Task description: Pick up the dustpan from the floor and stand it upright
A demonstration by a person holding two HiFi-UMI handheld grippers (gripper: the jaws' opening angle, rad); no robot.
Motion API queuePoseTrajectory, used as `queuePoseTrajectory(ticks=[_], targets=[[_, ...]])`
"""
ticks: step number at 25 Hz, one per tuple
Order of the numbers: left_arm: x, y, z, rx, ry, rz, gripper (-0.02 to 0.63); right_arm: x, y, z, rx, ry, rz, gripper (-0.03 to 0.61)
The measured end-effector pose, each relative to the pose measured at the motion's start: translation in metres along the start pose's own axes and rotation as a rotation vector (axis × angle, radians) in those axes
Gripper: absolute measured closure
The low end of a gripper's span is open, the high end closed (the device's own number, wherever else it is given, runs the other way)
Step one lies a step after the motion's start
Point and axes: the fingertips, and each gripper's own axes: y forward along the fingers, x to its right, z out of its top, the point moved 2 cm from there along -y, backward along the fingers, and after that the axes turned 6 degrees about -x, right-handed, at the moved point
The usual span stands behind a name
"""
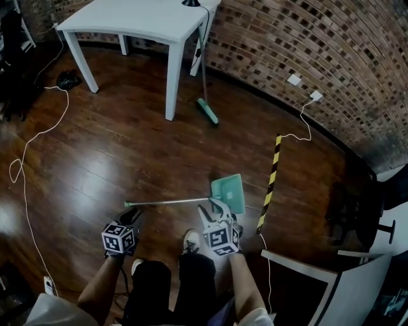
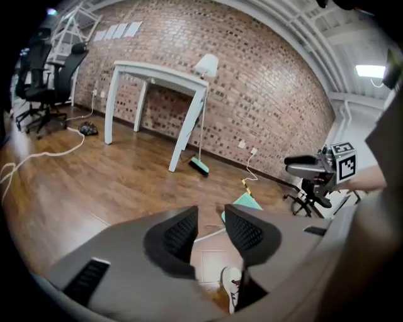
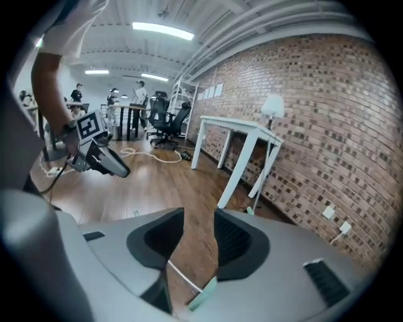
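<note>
**Premises.** Dark plank floor [image 1: 95,159] bounded by a curved brick wall [image 1: 287,44]. A white counter [image 1: 140,22] stands at the far side and bears a lamp [image 1: 191,2]. A broom [image 1: 207,111] leans against the counter with its green head on the boards. A white cable [image 1: 25,191] trails along the left, and a yellow-and-black strip [image 1: 271,181] lies to the right.

**Task item.** The dustpan [image 1: 229,193] lies flat on the floor just ahead of the person's shoe [image 1: 191,240]. It has not yet been stood upright. Its long handle [image 1: 169,202] runs leftward along the boards. The teal pan sits at the right end, close beside the strip.

**Left tool** [image 1: 132,215]. Held low, near the free end of the handle. In its own view the left tool [image 2: 211,236] is spread and nothing is pinched. The handle and the teal pan [image 2: 245,202] show through the gap, on the floor beyond.

**Right tool** [image 1: 213,213]. Held low, where the handle meets the pan. Its own view shows the right tool [image 3: 198,239] likewise spread. The handle crosses below the gap and the pads are not pressing on it.

**Assessment.** One tool at each end suggests a two-point lift. The right would take the heavier pan end and the left would steady and swing the handle up. Both stand parted, evidently ready to receive the thin handle. I judge the grasp as not yet made. The handle is slim and smooth, so a hold away from the pan end could let the pan droop or turn.
</note>
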Motion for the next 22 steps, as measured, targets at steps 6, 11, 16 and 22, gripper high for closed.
queuePoseTrajectory(ticks=[6,11,16,22], targets=[[-0.072,0.100,-0.111,-0.036,-0.245,0.002,0.450,-0.055,0.124,-0.095,-0.058,-0.142,0.129,0.393],[-0.144,0.153,-0.183,0.011,-0.460,0.025,0.416,-0.096,0.210,-0.166,-0.096,-0.219,0.203,0.390],[-0.186,0.193,-0.215,0.072,-0.547,0.019,0.383,-0.127,0.281,-0.225,-0.139,-0.334,0.278,0.367],[-0.206,0.220,-0.205,0.197,-0.581,-0.013,0.345,-0.156,0.337,-0.284,-0.257,-0.438,0.418,0.348]])
